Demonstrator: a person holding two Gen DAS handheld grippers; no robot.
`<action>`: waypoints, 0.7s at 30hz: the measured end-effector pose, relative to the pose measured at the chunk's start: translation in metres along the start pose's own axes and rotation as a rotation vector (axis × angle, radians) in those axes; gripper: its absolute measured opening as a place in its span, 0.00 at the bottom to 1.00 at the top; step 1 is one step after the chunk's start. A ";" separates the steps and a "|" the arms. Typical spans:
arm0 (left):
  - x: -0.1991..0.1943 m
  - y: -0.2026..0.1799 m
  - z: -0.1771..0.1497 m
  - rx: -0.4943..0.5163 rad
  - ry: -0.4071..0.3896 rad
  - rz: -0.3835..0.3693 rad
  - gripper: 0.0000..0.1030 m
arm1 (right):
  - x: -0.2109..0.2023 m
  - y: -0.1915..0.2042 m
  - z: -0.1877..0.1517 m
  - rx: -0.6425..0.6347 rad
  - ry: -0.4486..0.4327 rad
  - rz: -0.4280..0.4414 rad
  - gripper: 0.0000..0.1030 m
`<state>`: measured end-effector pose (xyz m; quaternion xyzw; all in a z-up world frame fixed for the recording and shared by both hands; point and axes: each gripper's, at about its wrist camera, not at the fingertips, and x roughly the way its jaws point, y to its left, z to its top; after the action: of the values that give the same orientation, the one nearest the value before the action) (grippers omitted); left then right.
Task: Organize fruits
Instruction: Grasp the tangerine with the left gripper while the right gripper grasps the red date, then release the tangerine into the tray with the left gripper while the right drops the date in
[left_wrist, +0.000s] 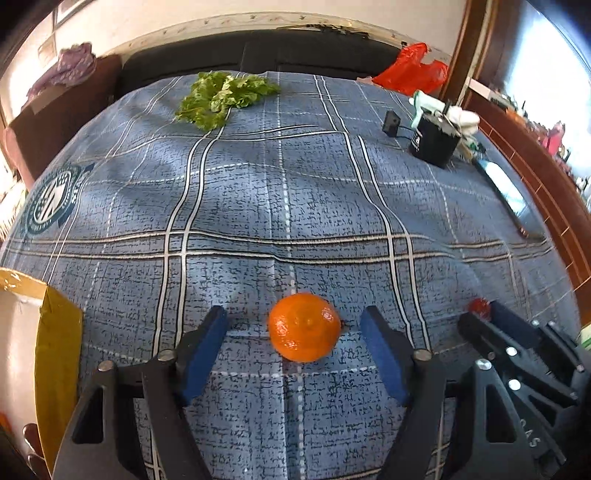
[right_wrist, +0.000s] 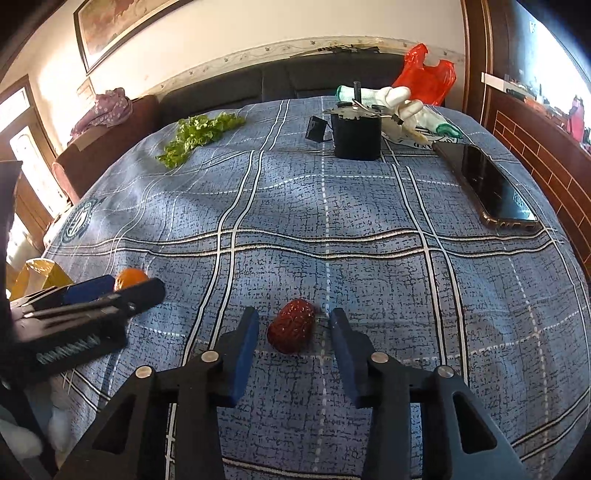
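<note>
orange (left_wrist: 303, 327) sits on the blue checked cloth (left_wrist: 280, 192), between your left gripper (left_wrist: 293, 325) pads, untouched | red date (right_wrist: 291, 331) likewise inside your right gripper (right_wrist: 293, 325), gaps both sides | risk: round orange rolls off if one pad lands first | yellow box (left_wrist: 55, 354) at left

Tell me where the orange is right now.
The orange sits on the blue checked cloth between the open jaws of the left gripper, untouched; in the right wrist view it peeks out at far left behind that gripper.
</note>
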<state>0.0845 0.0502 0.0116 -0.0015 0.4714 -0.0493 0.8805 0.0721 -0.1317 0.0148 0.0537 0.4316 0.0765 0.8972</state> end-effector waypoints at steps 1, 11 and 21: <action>0.000 -0.002 0.000 0.015 -0.014 0.027 0.46 | 0.000 0.001 0.000 -0.003 0.000 -0.005 0.37; -0.032 0.003 -0.010 -0.007 -0.053 0.000 0.33 | -0.004 -0.002 -0.002 0.009 -0.012 0.000 0.21; -0.105 0.033 -0.039 -0.119 -0.117 -0.080 0.33 | -0.030 -0.034 0.004 0.215 -0.064 0.354 0.22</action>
<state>-0.0027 0.0943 0.0756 -0.0754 0.4208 -0.0564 0.9023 0.0596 -0.1706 0.0348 0.2264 0.3924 0.1845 0.8722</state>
